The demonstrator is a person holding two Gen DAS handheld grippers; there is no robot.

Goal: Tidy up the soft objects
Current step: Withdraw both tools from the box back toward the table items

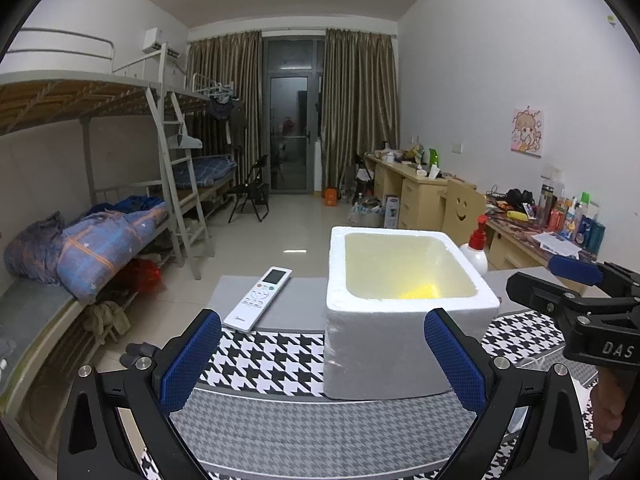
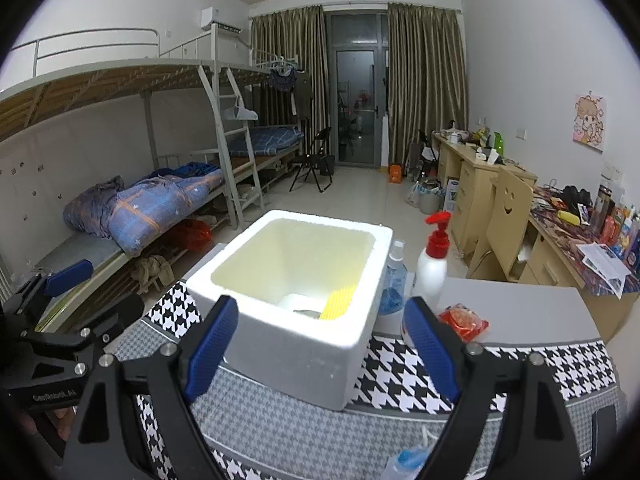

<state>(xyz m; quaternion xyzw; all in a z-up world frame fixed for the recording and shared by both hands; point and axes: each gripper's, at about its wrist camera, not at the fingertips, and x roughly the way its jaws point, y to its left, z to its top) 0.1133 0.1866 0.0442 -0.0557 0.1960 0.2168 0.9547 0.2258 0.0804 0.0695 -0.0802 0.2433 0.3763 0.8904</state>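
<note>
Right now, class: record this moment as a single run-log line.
left gripper: open, empty | right gripper: open, empty | foam box: between them on table, yellow item inside

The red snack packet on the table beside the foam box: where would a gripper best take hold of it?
Probably by a crimped edge of the red snack packet, coming from above on the near side. It lies flat on the table, and the pump bottle crowds its far side.

Two black plastic grippers: left gripper [image 1: 322, 356], right gripper [image 2: 322, 350]. Blue textured pads [image 1: 190, 364] on angular, cut-out fingers. Silver screws [image 2: 475, 348] at the pivots. White "DAS" lettering [image 1: 618, 349] on the right one's side.
</note>
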